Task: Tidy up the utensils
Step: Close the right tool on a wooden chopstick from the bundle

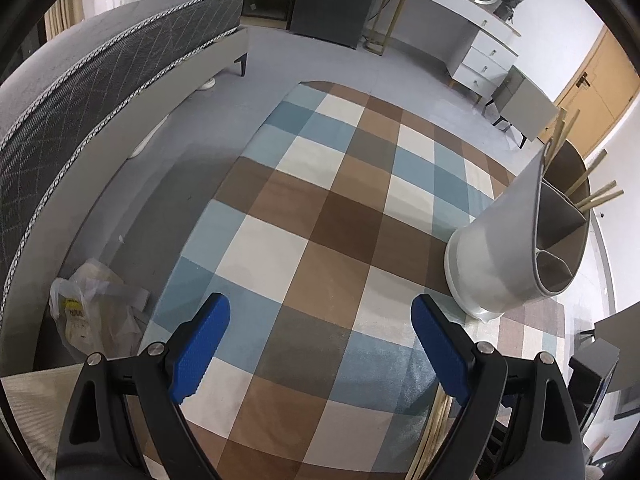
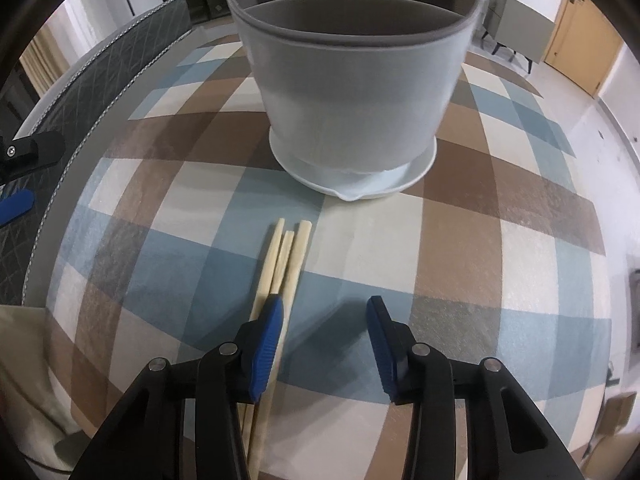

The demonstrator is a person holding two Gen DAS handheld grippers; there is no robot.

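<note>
In the lower part of the frame we see our left gripper (image 1: 320,344) with its blue pads spread wide apart and nothing between them, hanging over the checked cloth (image 1: 320,208) of blue, brown and cream squares. At the right edge stands our grey utensil holder (image 1: 504,240) on its white base, with wooden chopsticks (image 1: 596,196) sticking out of its top. At left we make out a grey mattress (image 1: 80,80), and a plastic bag (image 1: 96,312) lies on the floor at lower left.
</note>
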